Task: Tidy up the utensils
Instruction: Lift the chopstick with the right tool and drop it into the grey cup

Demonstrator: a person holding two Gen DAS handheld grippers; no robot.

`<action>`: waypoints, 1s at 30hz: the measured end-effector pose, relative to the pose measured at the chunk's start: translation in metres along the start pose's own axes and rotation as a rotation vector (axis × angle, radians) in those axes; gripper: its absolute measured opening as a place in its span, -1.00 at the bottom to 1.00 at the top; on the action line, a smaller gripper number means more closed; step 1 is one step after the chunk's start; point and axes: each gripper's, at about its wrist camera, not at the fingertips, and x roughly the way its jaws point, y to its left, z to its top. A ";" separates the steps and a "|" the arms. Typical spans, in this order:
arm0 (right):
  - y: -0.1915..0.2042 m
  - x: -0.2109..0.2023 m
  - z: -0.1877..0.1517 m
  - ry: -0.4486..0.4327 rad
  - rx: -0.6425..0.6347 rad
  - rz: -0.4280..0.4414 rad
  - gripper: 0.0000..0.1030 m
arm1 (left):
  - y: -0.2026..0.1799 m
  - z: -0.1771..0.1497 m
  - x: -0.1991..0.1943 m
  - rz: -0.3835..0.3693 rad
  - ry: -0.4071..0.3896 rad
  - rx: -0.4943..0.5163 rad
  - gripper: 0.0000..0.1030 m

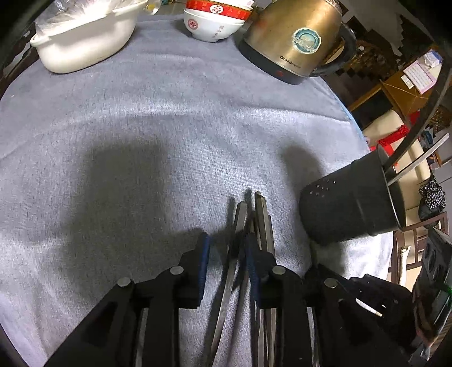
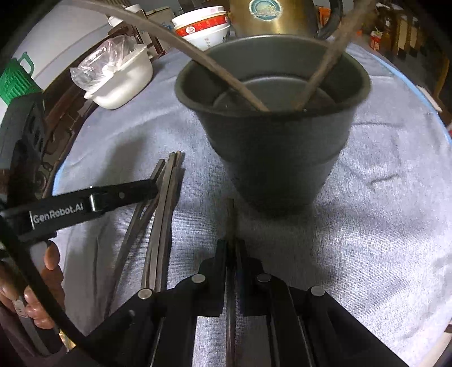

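The right hand-held gripper point(image 2: 232, 248) is clamped on a single chopstick point(image 2: 230, 217) just near the dark holder cup point(image 2: 271, 141). The left hand-held gripper point(image 1: 227, 248) stands narrowly parted around loose chopsticks point(image 1: 240, 225) lying on the bench point(image 1: 141, 127). Its arm reads "GenRobot.AI"; the kettle point(image 1: 291, 36) reads "Grelide".

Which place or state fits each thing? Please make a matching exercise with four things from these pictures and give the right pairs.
Things:
1. dark holder
2. right gripper
3. loose chopsticks
4. kettle

Places or states:
A. lying flat on the grey cloth
B. at the far edge, beside the stacked bowls
C. standing upright with two chopsticks already inside
D. shut on a single chopstick

Pairs: 1-C, 2-D, 3-A, 4-B
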 end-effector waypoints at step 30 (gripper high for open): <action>-0.016 -0.199 -0.027 -0.559 -0.006 0.259 -0.88 | -0.073 -0.023 -0.218 0.011 -0.520 0.190 -0.89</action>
